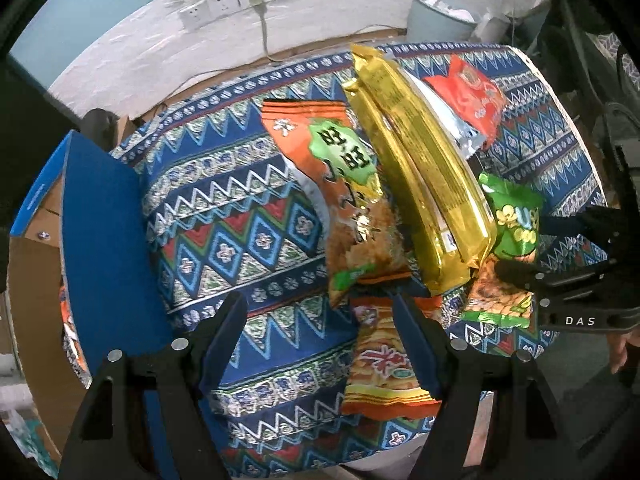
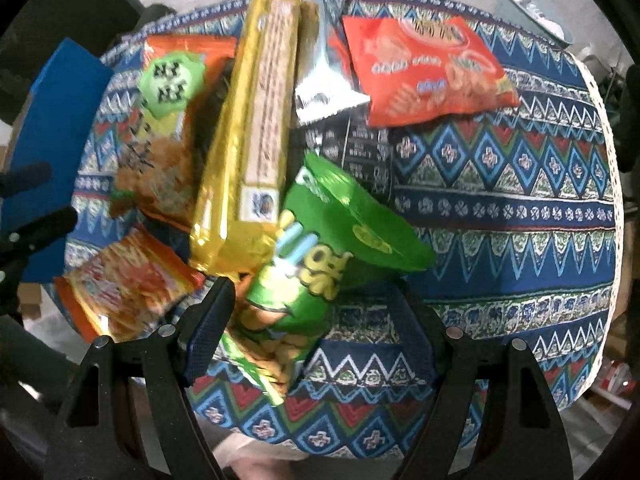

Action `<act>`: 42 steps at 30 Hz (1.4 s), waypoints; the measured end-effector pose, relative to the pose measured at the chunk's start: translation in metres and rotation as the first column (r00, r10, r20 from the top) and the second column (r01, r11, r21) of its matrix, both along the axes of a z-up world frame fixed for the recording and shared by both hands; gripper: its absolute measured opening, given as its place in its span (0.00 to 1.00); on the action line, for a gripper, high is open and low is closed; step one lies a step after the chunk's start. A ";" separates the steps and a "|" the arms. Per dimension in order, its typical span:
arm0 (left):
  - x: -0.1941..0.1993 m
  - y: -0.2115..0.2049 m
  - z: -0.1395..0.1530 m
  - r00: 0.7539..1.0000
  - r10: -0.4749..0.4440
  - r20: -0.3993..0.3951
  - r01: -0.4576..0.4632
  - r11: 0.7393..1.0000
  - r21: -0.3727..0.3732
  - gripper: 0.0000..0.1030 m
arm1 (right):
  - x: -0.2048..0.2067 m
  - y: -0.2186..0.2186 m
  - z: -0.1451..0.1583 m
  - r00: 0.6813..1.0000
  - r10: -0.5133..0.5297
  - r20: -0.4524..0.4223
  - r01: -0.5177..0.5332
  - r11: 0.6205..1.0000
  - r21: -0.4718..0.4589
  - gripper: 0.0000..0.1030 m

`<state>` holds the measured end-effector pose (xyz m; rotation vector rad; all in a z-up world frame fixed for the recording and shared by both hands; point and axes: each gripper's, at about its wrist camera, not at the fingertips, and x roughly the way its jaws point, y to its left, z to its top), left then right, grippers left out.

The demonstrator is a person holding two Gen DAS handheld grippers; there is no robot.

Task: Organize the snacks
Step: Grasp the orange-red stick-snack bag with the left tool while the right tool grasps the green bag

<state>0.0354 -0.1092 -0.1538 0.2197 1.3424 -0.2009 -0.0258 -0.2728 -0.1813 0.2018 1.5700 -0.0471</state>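
Several snack bags lie in a heap on the patterned tablecloth point(image 1: 240, 208): a long gold pack point(image 1: 416, 168) point(image 2: 248, 140), an orange bag with a green label point(image 1: 332, 168) point(image 2: 172, 128), a red bag point(image 2: 428, 68) and a silver pack point(image 2: 324, 76). My left gripper point(image 1: 318, 312) points down, open, over bare cloth, its right finger over a small orange-yellow bag point(image 1: 384, 360) point(image 2: 128, 280). My right gripper point(image 2: 310, 300) is open, straddling the lower end of a green bag point(image 2: 332, 232) point(image 1: 512, 216) that lies on the table; its pads do not press it.
A blue-flapped cardboard box point(image 1: 104, 232) point(image 2: 52, 120) stands open off the table's left side. A pale bin point(image 1: 440, 12) sits behind the table by the wall, under a row of sockets point(image 1: 236, 0). The cloth's right half point(image 2: 500, 200) carries no bags.
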 end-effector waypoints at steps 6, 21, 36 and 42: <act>-0.003 -0.012 -0.010 0.999 -0.024 -0.037 0.024 1.000 -0.013 0.74 | -0.001 -0.006 -0.003 0.999 0.031 -0.019 -0.033 0.997 -0.075 0.76; -0.017 -0.030 -0.041 0.981 -0.103 -0.162 0.095 0.994 -0.057 0.78 | -0.005 -0.027 -0.007 1.000 0.005 0.002 -0.005 0.999 -0.043 0.76; -0.030 -0.051 -0.080 0.962 -0.179 -0.207 0.172 0.984 -0.052 0.56 | 0.000 -0.020 -0.020 1.000 0.022 0.002 -0.022 0.999 -0.043 0.42; -0.041 -0.059 -0.074 0.965 -0.207 -0.163 0.201 0.978 -0.055 0.42 | -0.009 -0.029 -0.002 1.000 0.026 0.012 -0.025 0.998 -0.052 0.38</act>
